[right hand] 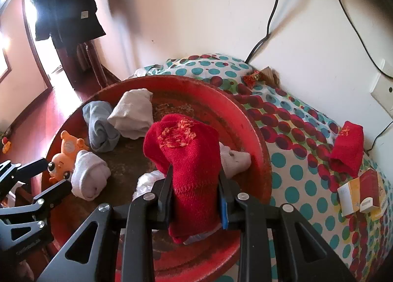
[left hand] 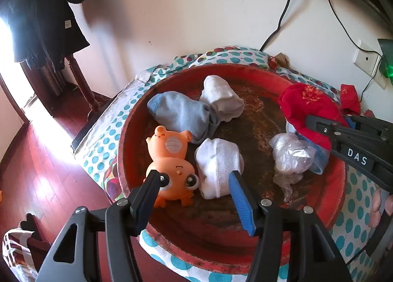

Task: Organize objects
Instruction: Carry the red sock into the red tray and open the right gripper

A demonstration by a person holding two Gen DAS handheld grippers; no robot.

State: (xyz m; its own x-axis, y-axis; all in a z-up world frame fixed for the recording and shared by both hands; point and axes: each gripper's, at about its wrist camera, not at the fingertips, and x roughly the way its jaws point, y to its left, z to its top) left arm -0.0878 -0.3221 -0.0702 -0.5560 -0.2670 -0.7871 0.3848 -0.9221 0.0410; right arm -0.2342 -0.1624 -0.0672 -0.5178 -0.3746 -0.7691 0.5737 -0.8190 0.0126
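A round red tray [left hand: 245,252] sits on a dotted cloth [right hand: 294,159]. In it lie an orange toy animal [left hand: 172,159], a rolled white sock [left hand: 216,161], a grey-blue sock [left hand: 181,112], another white sock [left hand: 221,97] and a crumpled clear plastic bag [left hand: 289,154]. My left gripper [left hand: 194,176] stands open just above the toy and the near white sock, its pads touching neither. My right gripper [right hand: 195,174] is shut on a red sock [right hand: 186,154], held over the tray's right side. A second red sock [right hand: 348,151] lies on the cloth.
A small orange and white box [right hand: 363,196] rests on the cloth at the right. Black cables [left hand: 282,19] hang down the white wall behind. A dark coat [left hand: 44,11] hangs on a wooden stand at the left, above the red wooden floor [left hand: 44,171].
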